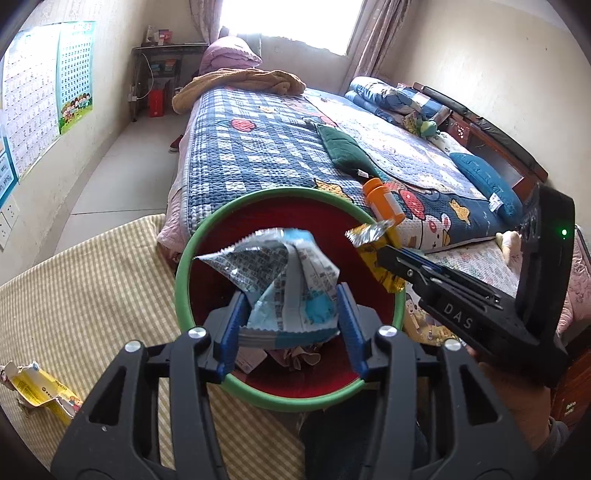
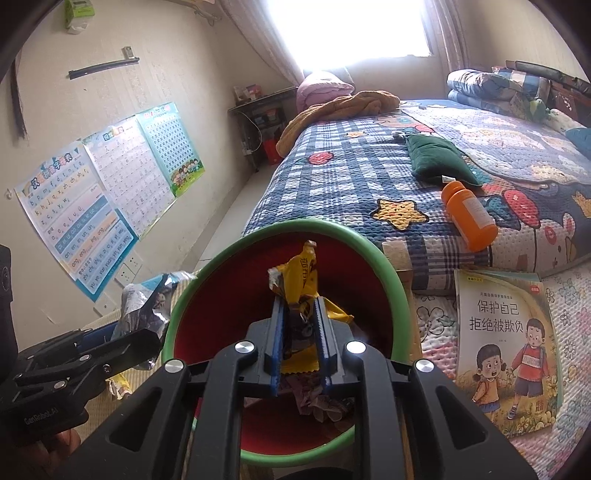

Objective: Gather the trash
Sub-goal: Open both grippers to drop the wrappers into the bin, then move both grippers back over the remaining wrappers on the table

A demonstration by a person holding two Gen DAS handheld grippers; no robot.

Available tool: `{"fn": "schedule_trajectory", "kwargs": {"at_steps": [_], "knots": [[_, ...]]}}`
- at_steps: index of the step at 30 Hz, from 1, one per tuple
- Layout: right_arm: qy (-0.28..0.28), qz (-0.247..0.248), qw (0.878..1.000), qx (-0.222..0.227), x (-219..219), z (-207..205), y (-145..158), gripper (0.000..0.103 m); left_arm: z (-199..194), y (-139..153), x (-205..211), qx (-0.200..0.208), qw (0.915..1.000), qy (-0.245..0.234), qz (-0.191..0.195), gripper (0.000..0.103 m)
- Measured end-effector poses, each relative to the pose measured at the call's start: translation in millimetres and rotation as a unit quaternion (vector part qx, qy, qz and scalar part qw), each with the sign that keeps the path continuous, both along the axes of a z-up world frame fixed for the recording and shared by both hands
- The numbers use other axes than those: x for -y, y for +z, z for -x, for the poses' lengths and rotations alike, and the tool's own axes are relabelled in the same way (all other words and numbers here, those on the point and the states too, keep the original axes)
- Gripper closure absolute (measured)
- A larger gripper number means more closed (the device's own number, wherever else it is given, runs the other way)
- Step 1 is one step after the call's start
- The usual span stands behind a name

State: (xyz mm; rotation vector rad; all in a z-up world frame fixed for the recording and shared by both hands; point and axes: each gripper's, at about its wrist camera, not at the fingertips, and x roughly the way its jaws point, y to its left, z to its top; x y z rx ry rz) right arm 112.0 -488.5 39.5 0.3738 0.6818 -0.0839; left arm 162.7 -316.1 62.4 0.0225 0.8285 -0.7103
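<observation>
A home bedroom: a bed point(image 1: 280, 147) with a patchwork checked quilt fills the room, folded blankets point(image 1: 384, 96) piled at its far right, children's learning posters point(image 2: 110, 192) on the left wall, curtained window point(image 2: 351, 29) beyond.

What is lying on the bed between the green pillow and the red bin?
An orange bottle lies on the quilt between the green pillow and the red bin, clearest in the right wrist view.

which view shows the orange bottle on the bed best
The right wrist view: the orange bottle lies in full on the quilt, cap and label visible. In the left wrist view the yellow wrapper and the right tongs hide its lower end.
</observation>
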Motion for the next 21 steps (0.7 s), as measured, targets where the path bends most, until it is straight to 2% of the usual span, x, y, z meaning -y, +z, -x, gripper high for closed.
{"fn": "schedule_trajectory", "kwargs": {"at_steps": [1, 2, 4, 8, 14, 21], "knots": [[-0.002, -0.001, 1.0, 0.001, 1.1, 0.8, 0.0, 0.063, -0.4, 0.6, -1.6, 0.001, 1.0, 0.002, 0.004, 0.039], [-0.004, -0.002, 1.0, 0.002, 2.1, 1.9, 0.0, 0.059, 0.2, 0.2, -4.3, 0.0, 1.0, 0.005, 0.008, 0.032], [-0.009, 0.0, 1.0, 0.001, 2.8, 4.4, -0.2, 0.049, 0.5, -1.1, -10.9, -0.002, 0.9998, 0.015, 0.013, 0.022], [-0.009, -0.003, 1.0, -0.004, -2.0, 6.5, -1.0, 0.043, 2.1, -0.2, -27.4, -0.006, 0.9992, 0.033, 0.019, 0.015], [0.006, 0.006, 1.0, -0.002, -26.4, 12.2, 6.2, 0.029, 12.3, 5.7, -55.4, 0.003, 0.9985, 0.053, 0.017, 0.007], [0.035, 0.016, 0.999, 0.001, -68.8, 17.7, 14.6, 0.017, 27.9, 4.0, -104.5, 0.001, 0.9956, 0.092, 0.016, 0.006]]}}
